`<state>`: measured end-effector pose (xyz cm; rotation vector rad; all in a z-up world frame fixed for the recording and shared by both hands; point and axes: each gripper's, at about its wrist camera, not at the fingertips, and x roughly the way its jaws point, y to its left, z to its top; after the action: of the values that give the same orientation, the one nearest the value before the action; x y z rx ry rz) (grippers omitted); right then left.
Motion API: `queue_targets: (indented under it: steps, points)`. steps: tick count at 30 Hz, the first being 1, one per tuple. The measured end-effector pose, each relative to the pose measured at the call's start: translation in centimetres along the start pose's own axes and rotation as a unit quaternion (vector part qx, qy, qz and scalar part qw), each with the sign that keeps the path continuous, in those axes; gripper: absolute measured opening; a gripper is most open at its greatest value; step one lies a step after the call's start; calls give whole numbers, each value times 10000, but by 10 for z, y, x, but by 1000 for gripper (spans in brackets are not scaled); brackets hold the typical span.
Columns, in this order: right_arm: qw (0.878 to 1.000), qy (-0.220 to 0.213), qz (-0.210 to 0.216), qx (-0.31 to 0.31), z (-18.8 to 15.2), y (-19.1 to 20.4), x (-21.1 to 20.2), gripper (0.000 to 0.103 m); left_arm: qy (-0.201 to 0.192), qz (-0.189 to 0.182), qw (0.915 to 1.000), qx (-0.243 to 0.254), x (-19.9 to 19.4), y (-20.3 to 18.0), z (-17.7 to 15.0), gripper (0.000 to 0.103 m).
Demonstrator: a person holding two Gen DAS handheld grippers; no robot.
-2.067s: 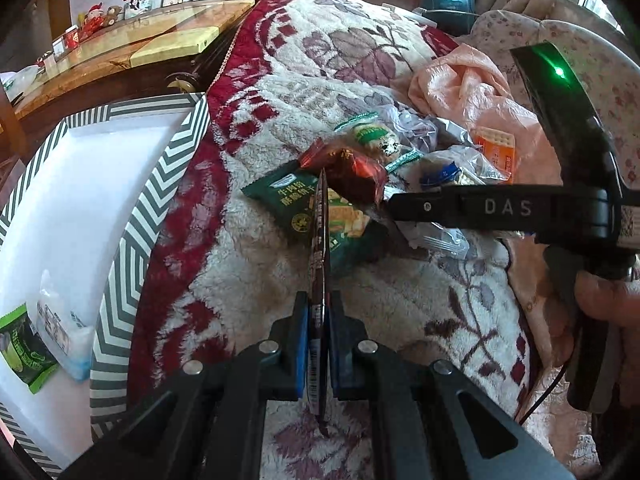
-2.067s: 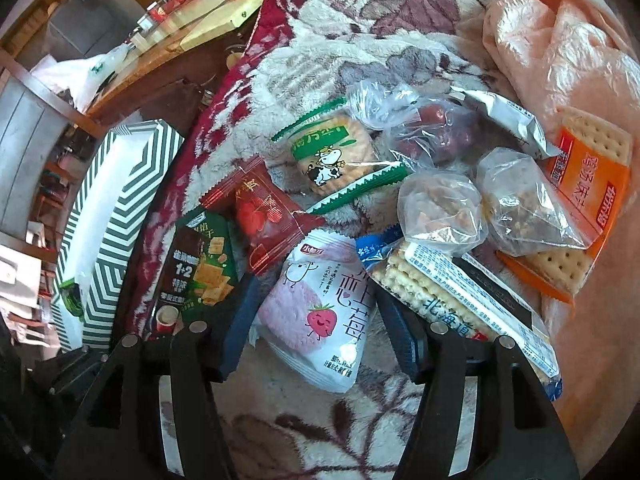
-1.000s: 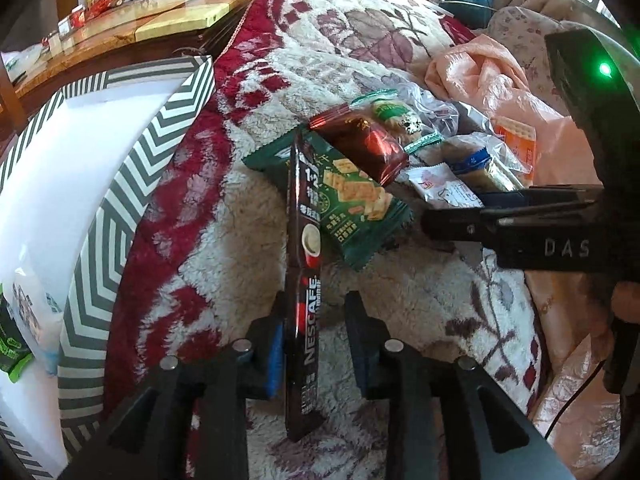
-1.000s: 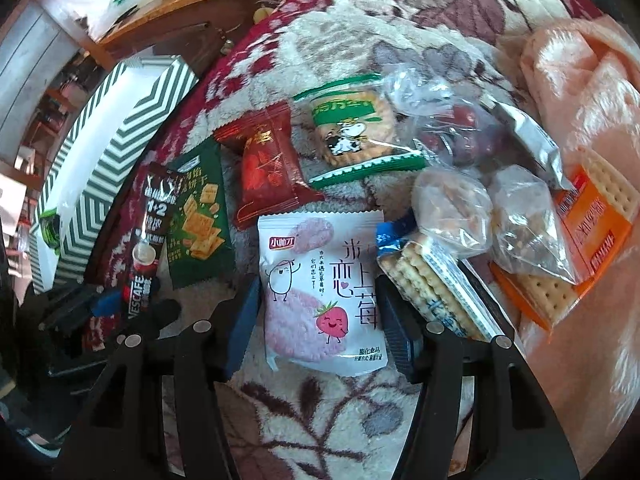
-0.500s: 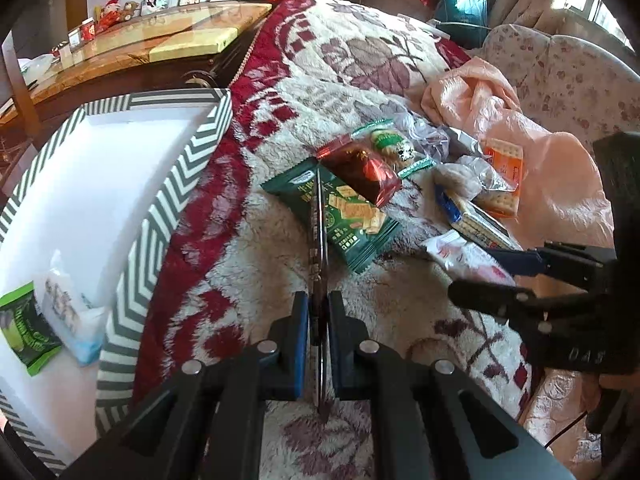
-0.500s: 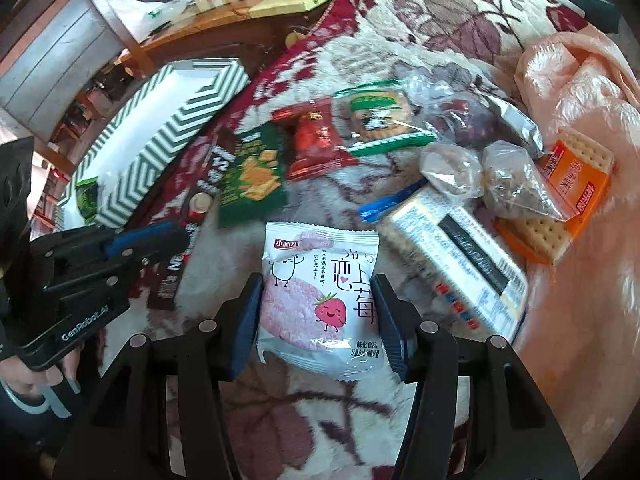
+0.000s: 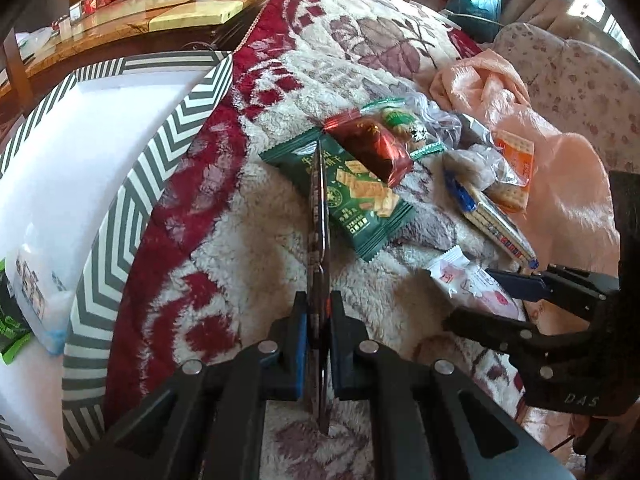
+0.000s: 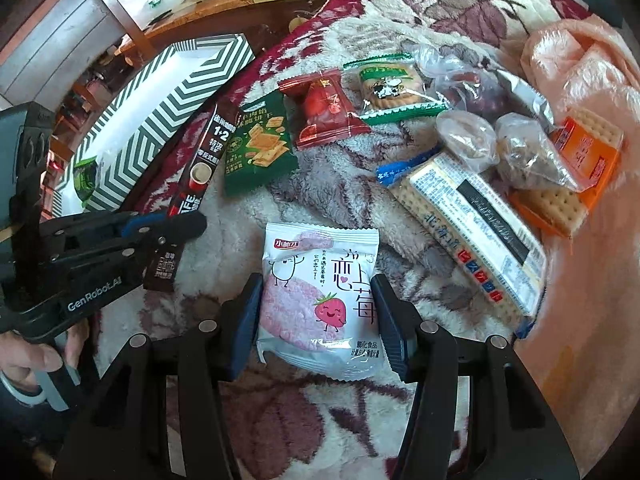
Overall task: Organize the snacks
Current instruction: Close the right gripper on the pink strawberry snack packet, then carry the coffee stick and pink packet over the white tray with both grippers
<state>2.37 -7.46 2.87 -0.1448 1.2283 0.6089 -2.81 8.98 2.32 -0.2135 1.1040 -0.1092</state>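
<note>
Snacks lie scattered on a fleecy red-and-cream blanket [image 7: 248, 248] beside a white box with a chevron-striped rim [image 7: 132, 200]. Through the left wrist camera, the left gripper [image 7: 319, 320] is clamped on a dark coffee stick sachet [image 7: 319, 216], seen edge-on and reaching toward a green cracker packet [image 7: 360, 196] and a red wrapped snack [image 7: 372, 148]. Two packets, hard to identify, sit in the box's near corner. Through the right wrist camera, the right gripper [image 8: 318, 312] has its pads pressed to both sides of a white-and-pink strawberry puff packet [image 8: 320, 300]. A long cracker sleeve [image 8: 472, 232] and an orange cracker packet [image 8: 576, 168] lie to its right.
</note>
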Motion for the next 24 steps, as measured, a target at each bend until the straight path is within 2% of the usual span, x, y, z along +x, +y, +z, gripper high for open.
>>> queue_targets:
  steps: [4,12,24]
  points:
    - [9999,-83,67,-122,-2,6,0,53,-58,-35,9999,90,-5,-2,-3,10]
    - [9989,-277,139,-359,5,26,-16,53,-420,5,9991,73,-35,0,-1,10]
    - [9970,-402,127,-653,19,55,-28,53,-690,425,9966,-121,-63,23,-5,10]
